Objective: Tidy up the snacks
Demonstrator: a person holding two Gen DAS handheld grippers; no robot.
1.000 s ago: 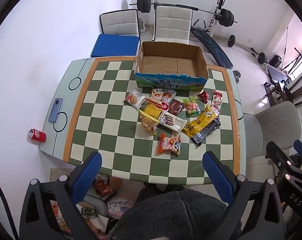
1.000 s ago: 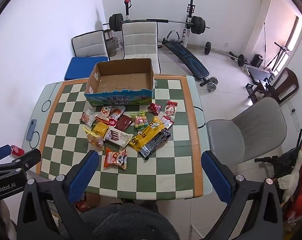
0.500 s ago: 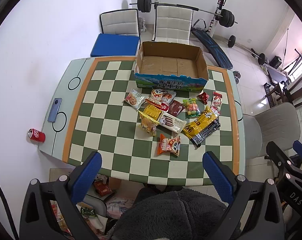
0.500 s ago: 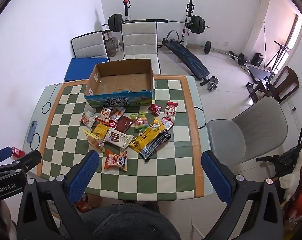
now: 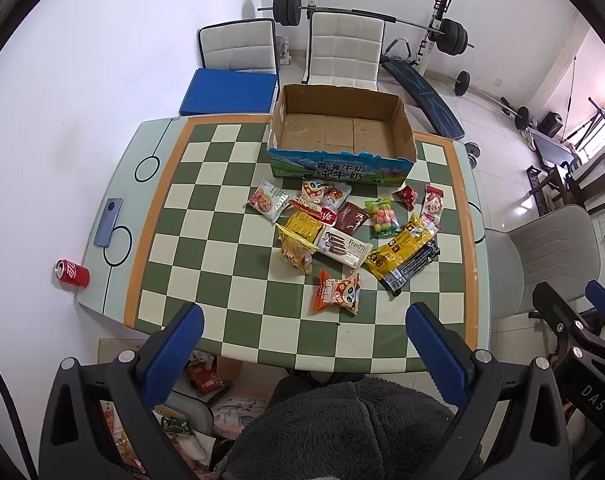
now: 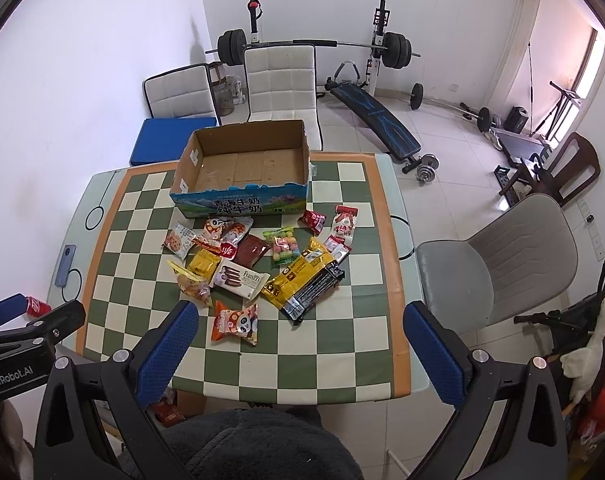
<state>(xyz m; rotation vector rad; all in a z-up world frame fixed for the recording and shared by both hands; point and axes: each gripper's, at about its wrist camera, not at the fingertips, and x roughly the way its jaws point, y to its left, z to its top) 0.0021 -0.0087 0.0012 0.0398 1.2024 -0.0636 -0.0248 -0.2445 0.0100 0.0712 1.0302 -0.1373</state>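
Note:
Several snack packets lie in a loose heap on the checkered table (image 5: 230, 280) (image 6: 342, 344), in front of an open, empty cardboard box (image 5: 342, 132) (image 6: 242, 168). Nearest me is an orange panda packet (image 5: 338, 292) (image 6: 236, 322). Behind it lie a white Franzzi wafer pack (image 5: 342, 245) (image 6: 240, 279) and a long yellow-and-black pack (image 5: 402, 256) (image 6: 304, 280). My left gripper (image 5: 302, 352) hovers high above the table's near edge, open and holding nothing. My right gripper (image 6: 300, 344) is held likewise, open and empty. Each gripper shows at the edge of the other's view.
A blue phone (image 5: 108, 222) and a red soda can (image 5: 71, 274) lie at the table's left end. White chairs (image 5: 342, 52) stand behind the table, a grey chair (image 6: 502, 264) to its right, and a weight bench (image 6: 366, 108) beyond. A person's grey fleece garment (image 5: 342, 428) fills the bottom.
Both cameras have pulled up and back slightly, so the table sits a little higher in the views. The snacks and the box have not moved. Both grippers stay open.

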